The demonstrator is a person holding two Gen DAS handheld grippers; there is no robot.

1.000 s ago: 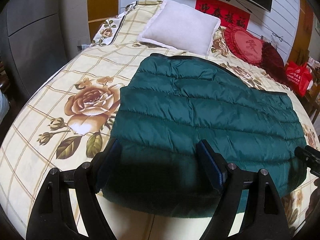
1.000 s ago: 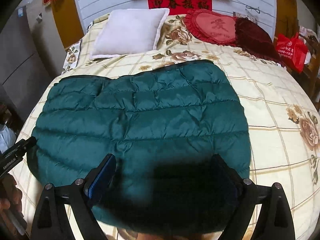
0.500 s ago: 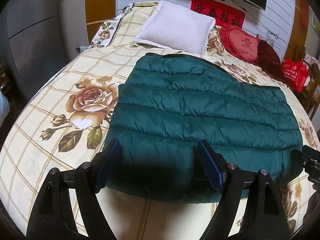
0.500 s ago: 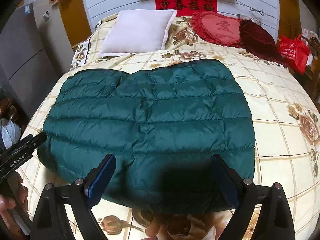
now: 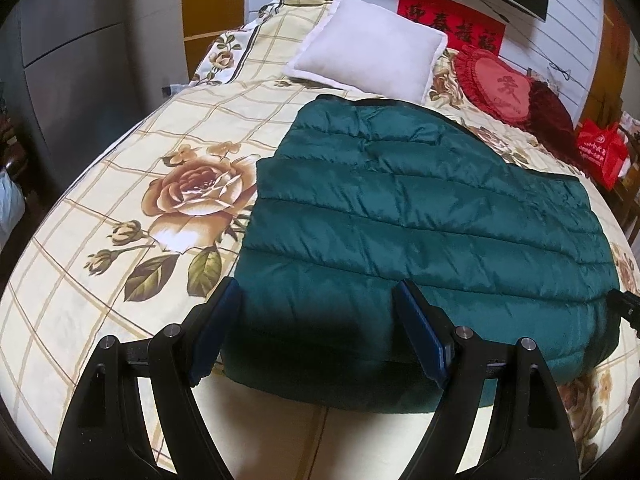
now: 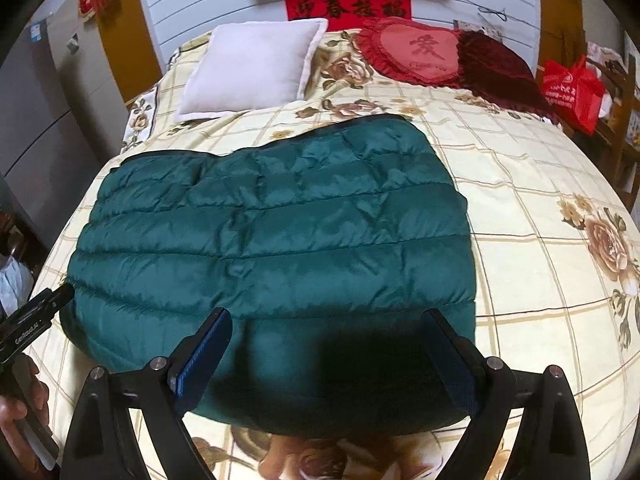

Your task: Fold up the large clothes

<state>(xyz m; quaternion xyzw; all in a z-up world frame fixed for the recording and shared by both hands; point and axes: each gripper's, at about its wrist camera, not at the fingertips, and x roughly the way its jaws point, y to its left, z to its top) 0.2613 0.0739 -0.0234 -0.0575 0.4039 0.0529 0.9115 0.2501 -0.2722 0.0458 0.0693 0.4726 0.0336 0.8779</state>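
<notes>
Seeing the green jacket (image 5: 420, 216) lying flat on the bed (image 5: 120, 184), folded into a quilted slab, near edge toward me. My left gripper (image 5: 320, 320) hangs over its near left corner, fingers spread wide, nothing between them. My right gripper (image 6: 324, 344) sits over the near right part, also spread and pinching nothing. Can't tell if either touches the fabric. White pillow (image 6: 252, 64) and red heart cushion (image 6: 416, 52) sit at the head of the bed, apart from the jacket. Red bag (image 6: 572, 92) off to the right.
</notes>
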